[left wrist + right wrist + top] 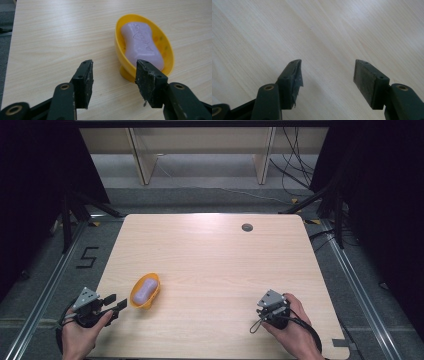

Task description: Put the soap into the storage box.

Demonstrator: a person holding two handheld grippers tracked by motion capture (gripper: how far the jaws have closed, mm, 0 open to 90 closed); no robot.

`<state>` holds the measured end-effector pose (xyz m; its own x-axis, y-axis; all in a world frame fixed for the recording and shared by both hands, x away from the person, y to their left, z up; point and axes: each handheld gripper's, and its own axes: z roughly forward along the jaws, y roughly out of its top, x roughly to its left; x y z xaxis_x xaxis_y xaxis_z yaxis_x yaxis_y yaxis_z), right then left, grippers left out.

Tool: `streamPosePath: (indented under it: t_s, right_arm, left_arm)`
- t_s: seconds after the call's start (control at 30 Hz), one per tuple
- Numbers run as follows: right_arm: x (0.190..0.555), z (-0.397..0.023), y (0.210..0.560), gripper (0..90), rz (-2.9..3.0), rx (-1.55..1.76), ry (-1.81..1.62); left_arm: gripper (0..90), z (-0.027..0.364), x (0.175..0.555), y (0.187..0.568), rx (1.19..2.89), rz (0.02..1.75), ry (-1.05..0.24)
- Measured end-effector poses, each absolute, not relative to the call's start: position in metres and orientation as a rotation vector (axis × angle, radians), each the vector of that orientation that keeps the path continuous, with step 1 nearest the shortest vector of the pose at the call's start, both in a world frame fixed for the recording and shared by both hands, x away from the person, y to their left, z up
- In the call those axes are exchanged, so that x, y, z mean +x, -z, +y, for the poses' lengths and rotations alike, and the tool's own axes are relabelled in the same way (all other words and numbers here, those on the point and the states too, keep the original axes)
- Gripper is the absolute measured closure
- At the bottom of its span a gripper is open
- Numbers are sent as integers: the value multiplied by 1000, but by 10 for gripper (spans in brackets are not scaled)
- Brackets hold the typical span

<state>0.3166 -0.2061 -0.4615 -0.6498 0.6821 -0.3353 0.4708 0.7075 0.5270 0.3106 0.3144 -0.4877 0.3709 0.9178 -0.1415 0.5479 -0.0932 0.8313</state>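
Soap (141, 42) sits lengthwise in the yellow dish (168, 48), purple bar w/ embossed lettering facing up, dish standing on its small foot on the tabletop (215, 265) toward my near-left corner. Left gripper (118, 303) is just beside the dish, apart from it, pointing at its near end; from the left gripper view my pads (88, 80) are spread w/ only bare wood between them, and the right-hand pad overlaps the dish rim in the picture, but I can't tell if it touches. So left is released, nothing held. Right gripper (272, 306) is parked near-right, well apart from the dish, jaws spread over bare tabletop in the right gripper view, also released, nothing between them.

Step in hand, as I read it: approach, lining up left gripper for a pick on either the soap or the dish rim. No grasp made yet.

Next move, my judgement: the gap looks about right for the bar's narrow waist, but I'm aimed left of the dish, so I'd need to shift toward the dish, come in over the rim, then drop the pads either side of the soap before clenching. Bar is smooth and rounded, prob slippery, so grip at the waist, not the ends. Dish is light on a small foot; a knock on the rim could tip or skid it. Right could steady the dish if reqd.
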Motion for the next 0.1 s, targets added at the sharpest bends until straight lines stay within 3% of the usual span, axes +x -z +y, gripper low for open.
streamPosePath:
  t_s: [0.1]
  right_arm:
    - [317,-206,462,400,2406,877,-548]
  left_arm:
    - [438,315,313,488,1759,1290,-530]
